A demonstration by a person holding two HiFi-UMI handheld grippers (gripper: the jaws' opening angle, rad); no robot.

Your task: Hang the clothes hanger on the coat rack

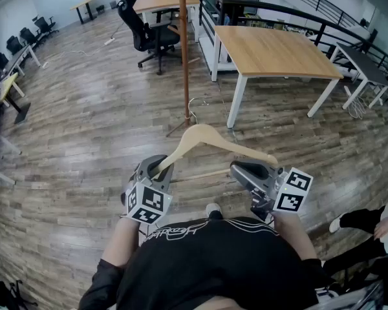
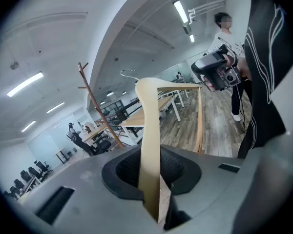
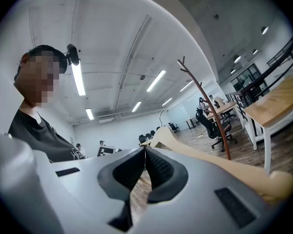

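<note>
Wood hanger (image 1: 207,136) held in the air over the floor (image 1: 97,128), in front of the person. The left hand-held gripper (image 1: 160,166) is clamped on one arm of it, near the end; the arm stands up between the pads. The right hand-held gripper (image 1: 242,168) has its jaws together with nothing between them; the hanger's other arm runs just beside its body. Metal hook (image 2: 128,73) at top. The rack (image 1: 183,50) stands on the floor ahead, apart from the hanger.
</note>
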